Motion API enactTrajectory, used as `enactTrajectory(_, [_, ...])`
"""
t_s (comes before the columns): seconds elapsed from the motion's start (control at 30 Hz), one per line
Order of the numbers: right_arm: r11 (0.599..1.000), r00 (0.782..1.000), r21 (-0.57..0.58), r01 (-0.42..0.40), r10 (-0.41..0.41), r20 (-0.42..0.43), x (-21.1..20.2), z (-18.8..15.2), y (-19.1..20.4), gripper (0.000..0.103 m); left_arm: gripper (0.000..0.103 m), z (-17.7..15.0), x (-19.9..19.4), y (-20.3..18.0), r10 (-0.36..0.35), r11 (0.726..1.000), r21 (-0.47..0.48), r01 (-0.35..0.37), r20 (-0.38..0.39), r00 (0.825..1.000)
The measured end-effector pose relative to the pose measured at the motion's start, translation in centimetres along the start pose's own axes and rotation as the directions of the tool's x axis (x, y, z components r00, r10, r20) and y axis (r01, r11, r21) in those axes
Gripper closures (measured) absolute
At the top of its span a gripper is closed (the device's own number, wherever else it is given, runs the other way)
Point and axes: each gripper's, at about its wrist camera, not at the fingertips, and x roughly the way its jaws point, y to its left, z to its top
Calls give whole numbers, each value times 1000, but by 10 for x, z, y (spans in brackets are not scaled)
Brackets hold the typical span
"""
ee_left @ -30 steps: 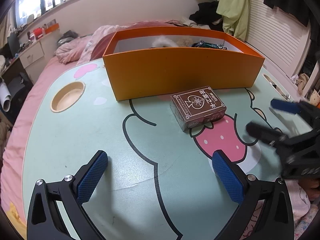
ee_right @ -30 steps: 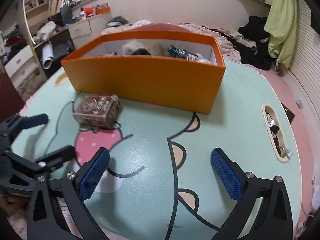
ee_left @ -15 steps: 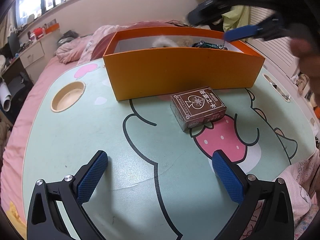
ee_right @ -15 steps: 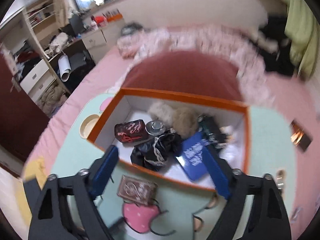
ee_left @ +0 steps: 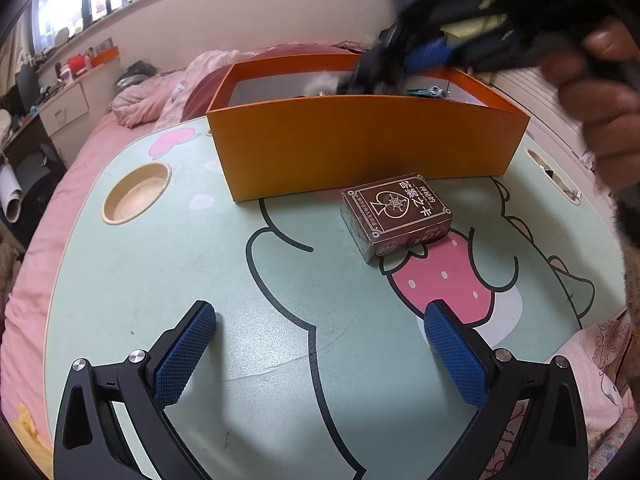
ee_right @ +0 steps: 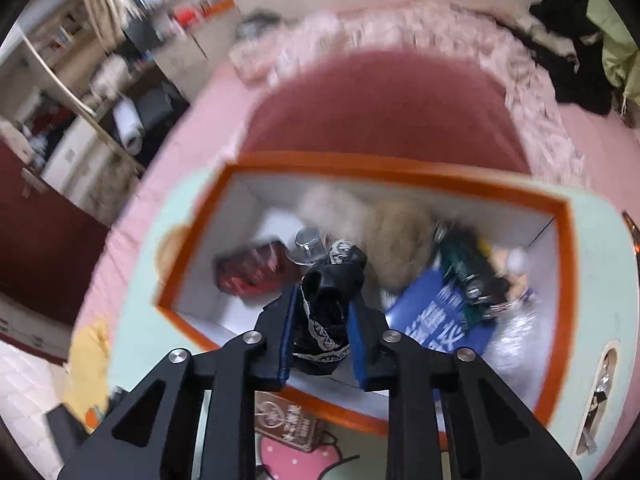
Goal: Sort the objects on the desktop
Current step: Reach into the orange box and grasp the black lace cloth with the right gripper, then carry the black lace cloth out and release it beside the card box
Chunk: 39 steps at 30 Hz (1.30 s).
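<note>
My right gripper (ee_right: 324, 300) hangs over the open orange box (ee_right: 400, 168), its jaws closing tight on a black lace-trimmed cloth (ee_right: 328, 280) pinched between the blue pads. In the left wrist view that gripper (ee_left: 420, 56) and the dangling cloth (ee_left: 372, 68) show blurred above the box's (ee_left: 360, 144) far side, with a person's hand (ee_left: 608, 92) on the handle. A brown card box (ee_left: 396, 216) lies on the table just in front of the orange box, also visible under the right gripper (ee_right: 286, 424). My left gripper (ee_left: 320, 316) stands open low over the table, well short of the card box.
The orange box holds a red can (ee_right: 252, 272), a blue booklet (ee_right: 432, 320), a green toy car (ee_right: 468, 272), furry pieces (ee_right: 400, 232) and a glass item (ee_right: 308, 244). The mint cartoon table (ee_left: 160, 280) has a round cup recess (ee_left: 136, 192) at left. Pink bedding lies behind.
The right gripper swung from low at the table's right up over the orange box, then shut on the black cloth. The left gripper and card box stayed put.
</note>
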Motion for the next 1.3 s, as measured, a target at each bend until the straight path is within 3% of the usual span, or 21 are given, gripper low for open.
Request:
enactTrajectory(0.13, [998, 982, -5, -69, 69, 176, -64, -5, -1, 79, 0, 0, 0, 0, 1, 1000, -1, -1, 0, 1000])
enactTrajectory(0.23, [995, 968, -44, -94, 102, 231, -97, -22, 4, 79, 0, 0, 0, 1, 1, 1000, -2, -1, 0, 1000])
enactTrajectory(0.33, [996, 976, -38, -76, 83, 203, -99, -51, -2, 79, 0, -1, 0, 2, 2, 1000, -2, -2, 0, 1000])
enactTrajectory(0.47, [997, 991, 19, -81, 79, 110, -69, -83, -23, 76, 0, -1, 0, 2, 2, 1000, -2, -2, 1, 1000])
enactTrajectory(0.57, [998, 990, 21, -62, 59, 129, -52, -92, -27, 75, 0, -1, 0, 2, 2, 1000, -2, -2, 1, 1000])
enactTrajectory(0.63, [999, 983, 32, 2, -8, 184, -53, -95, -26, 65, 0, -1, 0, 2, 2, 1000, -3, -2, 1, 1000])
enactTrajectory(0.7, [995, 968, 58, 82, -94, 234, -60, -100, -26, 28, 0, -1, 0, 2, 3, 1000, -3, -3, 1, 1000])
enactTrajectory(0.77, [989, 942, 47, 138, -146, 301, -70, -110, -20, 26, 0, -2, -1, 2, 4, 1000, -4, -4, 1, 1000])
enactTrajectory(0.87, [975, 925, -29, 220, -199, 323, -77, -130, -16, 26, 0, -2, -1, 2, 4, 1000, -4, -4, 1, 1000])
enactTrajectory(1.03, [954, 923, -73, 292, -261, 283, -64, -163, -21, 25, 0, -2, -1, 3, 4, 1000, -5, -4, 1, 1000])
enactTrajectory(1.1, [953, 931, -67, 294, -270, 244, -52, -168, -27, 25, 0, -2, -1, 3, 5, 1000, -5, -5, 1, 1000])
enactTrajectory(1.13, [953, 940, -73, 295, -275, 203, -42, -168, -29, 23, 0, -3, -1, 3, 7, 1000, -4, -7, 2, 1000])
enactTrajectory(1.2, [936, 927, -94, 339, -316, 201, -30, -171, -27, 11, 0, -4, -3, 3, 7, 1000, -6, -7, 3, 1000])
enactTrajectory(1.27, [937, 932, -111, 330, -305, 194, -22, -171, -26, 0, 0, -4, -4, 3, 7, 1000, -6, -7, 3, 1000])
enactTrajectory(1.3, [938, 934, -117, 326, -301, 191, -19, -171, -27, 0, 0, -4, -4, 3, 7, 1000, -6, -7, 3, 1000])
